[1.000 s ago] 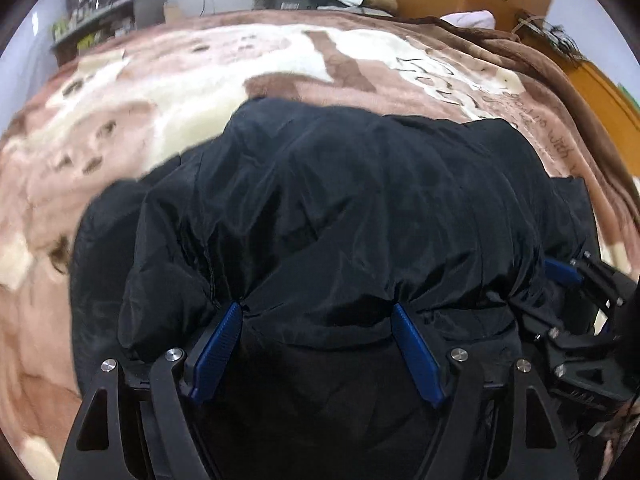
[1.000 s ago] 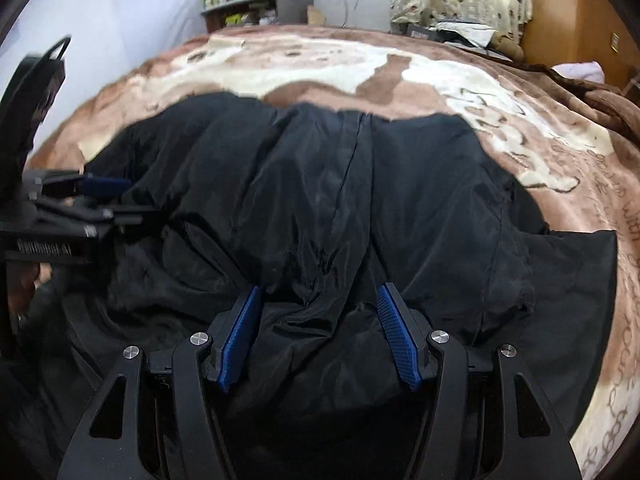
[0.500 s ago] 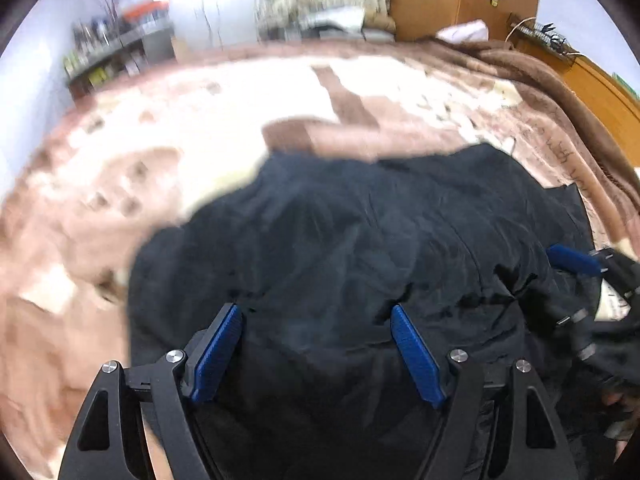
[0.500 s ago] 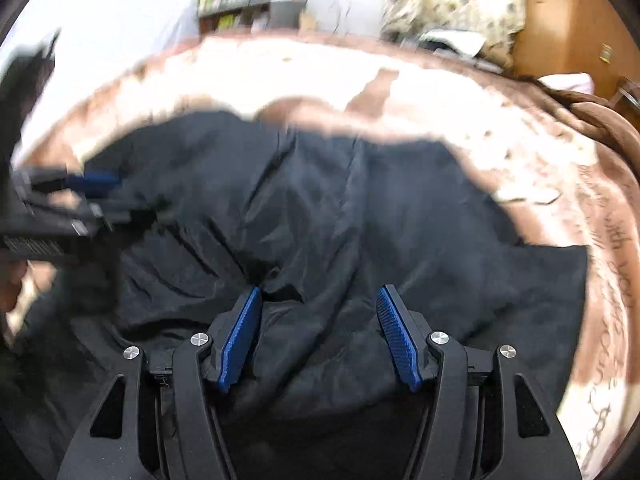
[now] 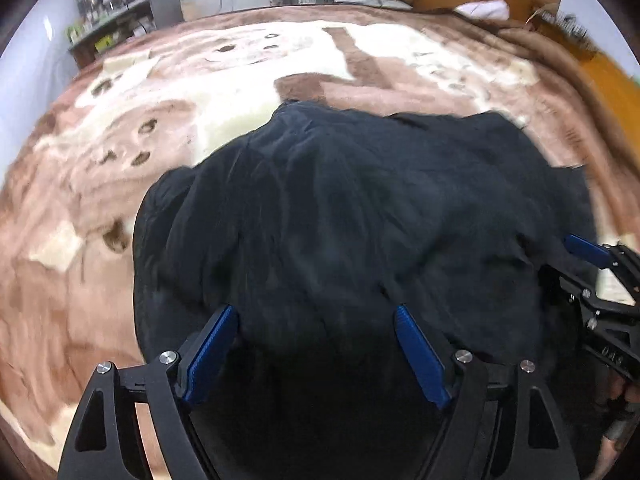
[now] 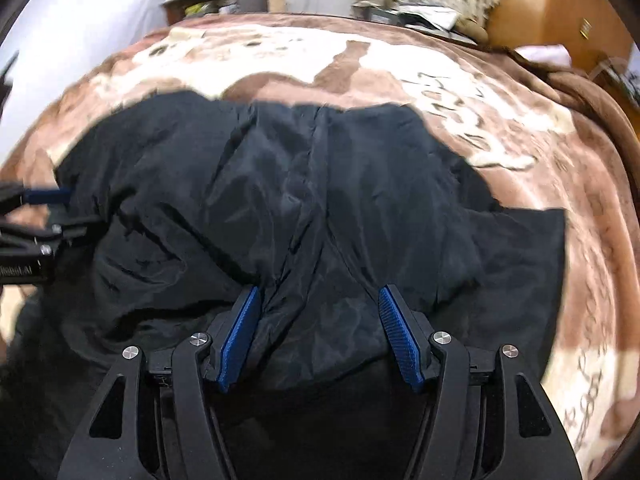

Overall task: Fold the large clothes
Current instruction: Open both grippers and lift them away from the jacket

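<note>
The left gripper (image 5: pixel 316 352) is matte black, its two arms cut with triangular openings and studded with round silver screws; each finger carries a ribbed blue pad. The right gripper (image 6: pixel 318 336) matches it: black skeletal arms, silver screw heads, blue ridged pads. In the right wrist view, small pale lettering marks the left gripper's black body.

My left gripper (image 5: pixel 316 316) fills the lower frame, its blue-padded jaws spread wide apart. My right gripper (image 6: pixel 318 300) sits likewise at lower centre, jaws parted wide, and also shows at the left view's right edge.
</note>
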{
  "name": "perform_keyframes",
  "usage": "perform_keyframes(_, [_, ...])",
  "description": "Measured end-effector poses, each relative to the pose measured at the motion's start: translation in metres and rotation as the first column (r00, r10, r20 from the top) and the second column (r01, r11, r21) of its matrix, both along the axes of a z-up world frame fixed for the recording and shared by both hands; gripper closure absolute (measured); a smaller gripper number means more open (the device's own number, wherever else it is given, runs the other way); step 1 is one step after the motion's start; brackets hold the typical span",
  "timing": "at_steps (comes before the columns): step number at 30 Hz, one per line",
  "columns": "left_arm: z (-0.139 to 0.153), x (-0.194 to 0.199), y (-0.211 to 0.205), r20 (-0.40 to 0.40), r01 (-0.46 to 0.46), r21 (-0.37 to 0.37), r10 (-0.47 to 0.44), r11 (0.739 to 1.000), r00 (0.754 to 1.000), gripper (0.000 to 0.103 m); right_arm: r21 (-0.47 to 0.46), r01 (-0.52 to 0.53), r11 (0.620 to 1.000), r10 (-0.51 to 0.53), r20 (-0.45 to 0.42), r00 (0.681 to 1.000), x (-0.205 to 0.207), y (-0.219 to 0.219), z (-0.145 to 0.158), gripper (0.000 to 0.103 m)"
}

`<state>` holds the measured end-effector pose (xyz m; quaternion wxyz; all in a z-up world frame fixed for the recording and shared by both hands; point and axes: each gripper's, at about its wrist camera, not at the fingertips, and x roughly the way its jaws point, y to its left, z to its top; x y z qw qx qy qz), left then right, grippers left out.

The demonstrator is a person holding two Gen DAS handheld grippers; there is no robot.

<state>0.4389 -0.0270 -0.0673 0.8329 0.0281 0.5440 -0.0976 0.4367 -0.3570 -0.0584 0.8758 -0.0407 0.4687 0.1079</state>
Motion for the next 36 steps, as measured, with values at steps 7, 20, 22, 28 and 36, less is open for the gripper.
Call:
perform_keyframes(7, [0.058,-0.091,0.066,0.053,0.048,-0.067,-0.044,0.997,0.998,0.022,0.101,-0.009,0.995,-0.009,0.178,0.984,-0.105,-0.052,0.094,0.041])
perform_keyframes(20, [0.098,-0.249,0.169,0.076,-0.128,-0.128,0.138,0.984,0.987,0.021,0.071,0.179,0.981,-0.191,0.265,0.945,-0.283,-0.134,0.159,0.041])
perform_keyframes(22, [0.095,-0.266,0.17,0.078,-0.138,-0.131,0.149,0.982,0.986,0.021,0.066,0.197,0.978,-0.208,0.256,0.944,-0.298,-0.134,0.156,0.041])
perform_keyframes(28, [0.082,-0.304,0.169,0.052,-0.129,-0.158,0.138,0.979,0.989,0.02,0.071,0.221,0.973,-0.231,0.205,0.951,-0.338,-0.135,0.132,0.041])
perform_keyframes(36, [0.039,-0.33,0.158,0.009,-0.117,-0.143,0.119,0.983,0.993,0.02,0.091,0.252,0.963,-0.26,0.098,0.96,-0.362,-0.137,0.072,0.041])
